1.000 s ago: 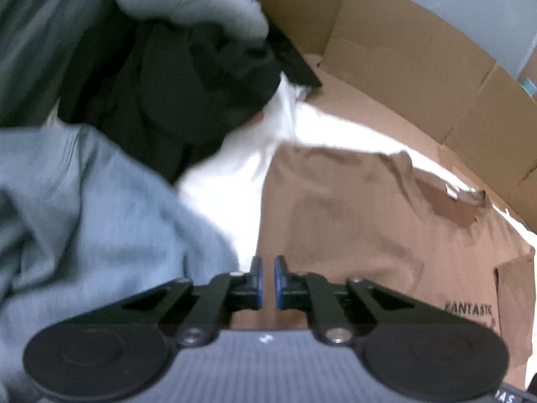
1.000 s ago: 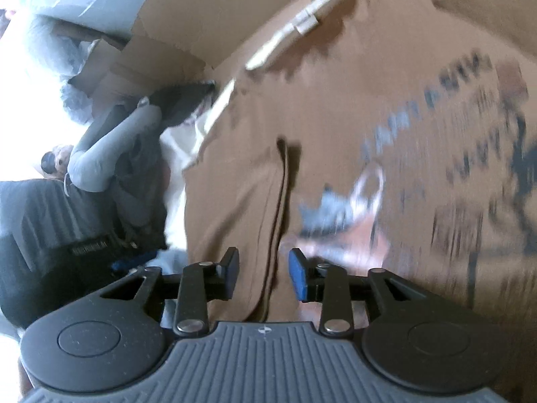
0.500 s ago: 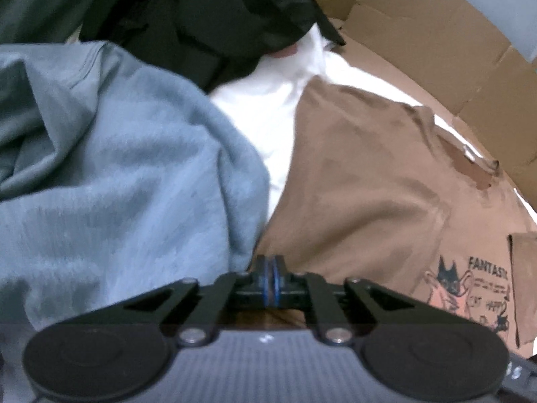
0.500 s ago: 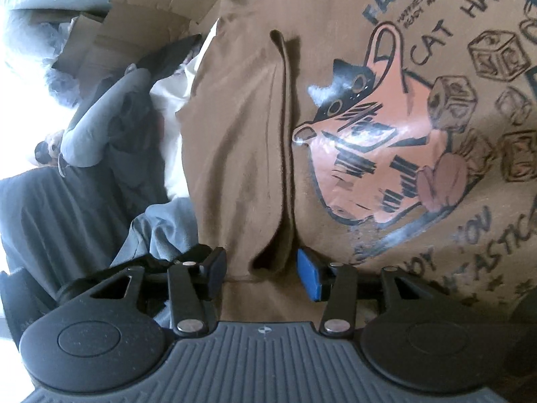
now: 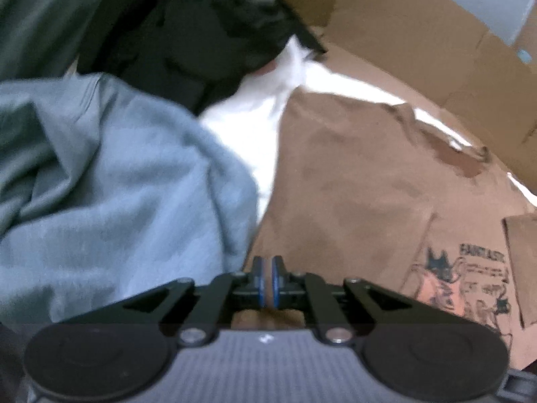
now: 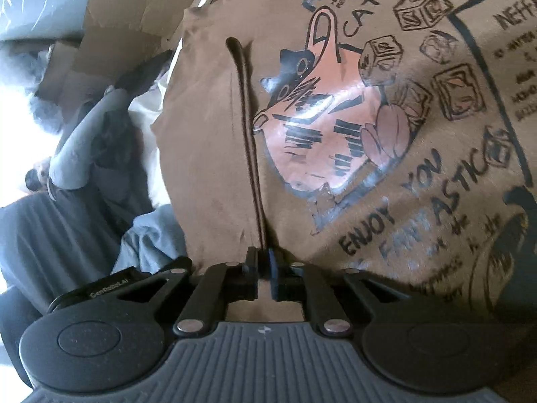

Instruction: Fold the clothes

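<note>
brown cotton fills the nearest part of both views: the brown t-shirt (image 6: 214, 154) lies spread out, print side up, and each tool has a bit of its near edge. the left hand-held gripper (image 5: 267, 282) is clenched on a pinch of that brown cloth, which shows as a thin strip between its blue-edged pads. the right hand-held gripper (image 6: 263, 273) is closing its jaws on a raised ridge of the same shirt; the ridge runs straight away from the pads as a dark crease, and the fabric looks already caught between them. holding two points on one edge seems meant to let the person lift that side and lay it over the body of the shirt, so the fold comes out straight rather than bunched; this reads as the start of a fold, with the shirt not yet doubled over.

just past the right pads sits the cat print (image 6: 322, 114) with its lettering, flat and unwrinkled, which suggests the shirt was smoothed for folding. beside the left tool a blue-grey garment (image 5: 110, 181) is heaped, touching the shirt's side, and beyond it a dark garment (image 5: 188, 43) lies crumpled. a white cloth (image 5: 255, 124) shows between the heap and the shirt; whether it covers a bench or a bed i cannot tell. farthest off, flattened cardboard (image 5: 402, 43) stands behind everything, with a pale wall above it.
</note>
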Motion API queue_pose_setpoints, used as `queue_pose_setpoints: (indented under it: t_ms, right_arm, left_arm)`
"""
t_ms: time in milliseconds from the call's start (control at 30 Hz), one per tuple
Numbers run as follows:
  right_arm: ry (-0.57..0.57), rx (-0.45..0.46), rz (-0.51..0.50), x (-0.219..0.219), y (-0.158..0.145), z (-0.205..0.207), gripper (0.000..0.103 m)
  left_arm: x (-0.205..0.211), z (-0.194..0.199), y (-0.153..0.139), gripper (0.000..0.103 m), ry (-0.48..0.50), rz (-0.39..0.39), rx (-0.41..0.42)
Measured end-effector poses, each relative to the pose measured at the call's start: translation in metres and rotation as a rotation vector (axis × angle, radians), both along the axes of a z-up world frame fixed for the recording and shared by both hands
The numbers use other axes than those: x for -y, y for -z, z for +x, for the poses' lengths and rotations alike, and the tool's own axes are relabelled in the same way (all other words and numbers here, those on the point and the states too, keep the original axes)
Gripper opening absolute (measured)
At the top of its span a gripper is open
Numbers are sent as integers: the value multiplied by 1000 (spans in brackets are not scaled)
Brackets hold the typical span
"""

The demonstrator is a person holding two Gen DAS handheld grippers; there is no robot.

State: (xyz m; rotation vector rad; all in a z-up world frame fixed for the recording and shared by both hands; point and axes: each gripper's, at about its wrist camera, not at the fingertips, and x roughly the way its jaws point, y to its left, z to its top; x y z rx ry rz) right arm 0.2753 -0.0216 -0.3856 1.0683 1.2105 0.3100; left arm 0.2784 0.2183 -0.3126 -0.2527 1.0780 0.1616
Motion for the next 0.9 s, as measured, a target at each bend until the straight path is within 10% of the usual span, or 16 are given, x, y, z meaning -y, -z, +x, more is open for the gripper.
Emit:
queue_pose_setpoints:
  t_ms: [500, 900]
  right_arm:
    - [-48, 228, -13, 7, -25, 35, 29]
    - [-1, 205, -73, 13, 2, 101, 27]
  left_arm:
    - [2, 61, 31, 7, -3, -2, -16]
    - [6, 40, 25, 14, 34, -31, 15]
